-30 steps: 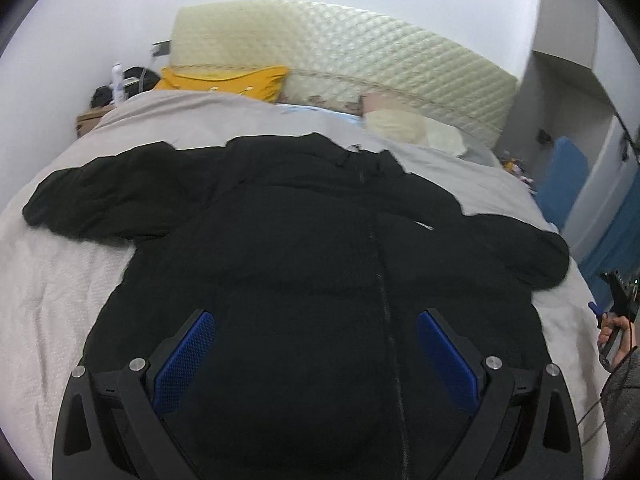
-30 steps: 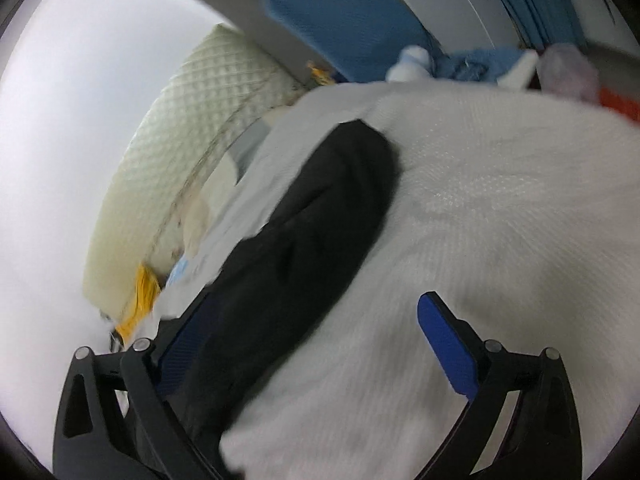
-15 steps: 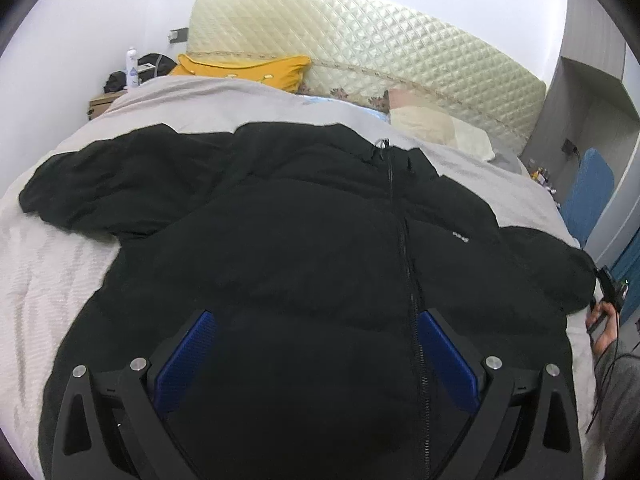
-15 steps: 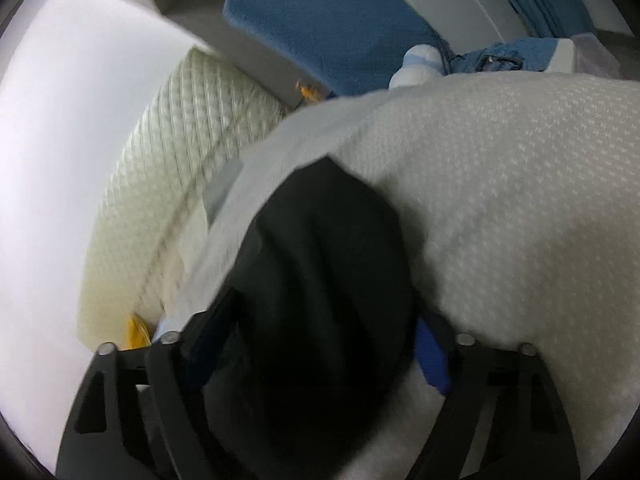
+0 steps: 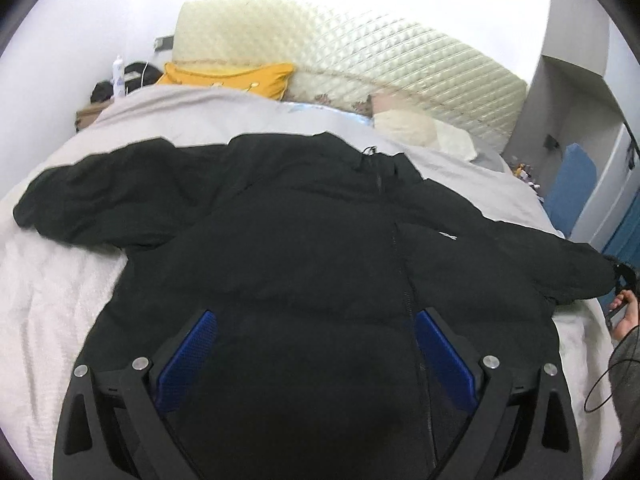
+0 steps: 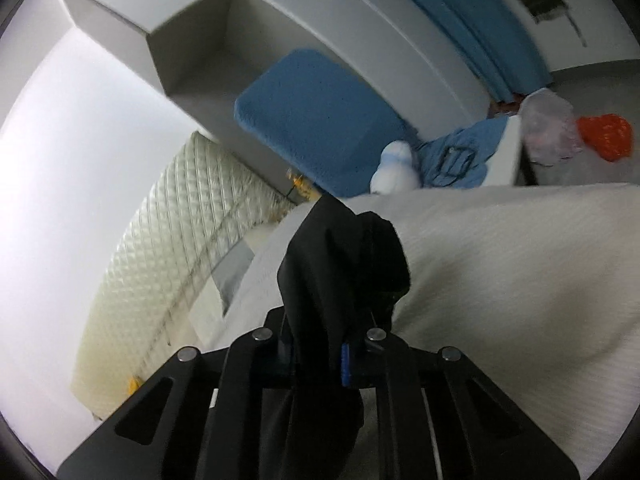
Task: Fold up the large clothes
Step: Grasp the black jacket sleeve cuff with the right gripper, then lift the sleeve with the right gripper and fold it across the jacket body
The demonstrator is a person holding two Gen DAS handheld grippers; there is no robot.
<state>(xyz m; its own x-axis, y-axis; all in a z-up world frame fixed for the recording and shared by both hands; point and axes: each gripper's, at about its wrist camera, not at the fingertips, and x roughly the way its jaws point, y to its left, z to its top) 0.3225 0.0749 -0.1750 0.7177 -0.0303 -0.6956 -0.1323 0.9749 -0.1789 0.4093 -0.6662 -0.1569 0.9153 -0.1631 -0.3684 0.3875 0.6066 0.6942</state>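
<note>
A large black puffer jacket (image 5: 304, 264) lies spread front-up on the bed, zipper shut, one sleeve out to the left. My left gripper (image 5: 316, 356) is open and hovers over the jacket's lower body, holding nothing. My right gripper (image 6: 316, 344) is shut on the cuff of the jacket's right sleeve (image 6: 344, 264) and holds it lifted off the bed cover. In the left wrist view that sleeve end (image 5: 592, 276) is stretched out at the far right, with the right gripper (image 5: 624, 276) and a hand at it.
The bed has a white textured cover (image 5: 48, 292) and a grey blanket (image 5: 208, 120), a yellow pillow (image 5: 240, 76) and a quilted cream headboard (image 5: 360, 64). A blue padded chair (image 6: 316, 116), blue clothes and an orange thing (image 6: 606, 136) stand beside the bed on the right.
My right gripper closed on the right sleeve cuff and lifted it; the sleeve is now stretched outward. My left gripper stayed open above the jacket, shifting only slightly.
</note>
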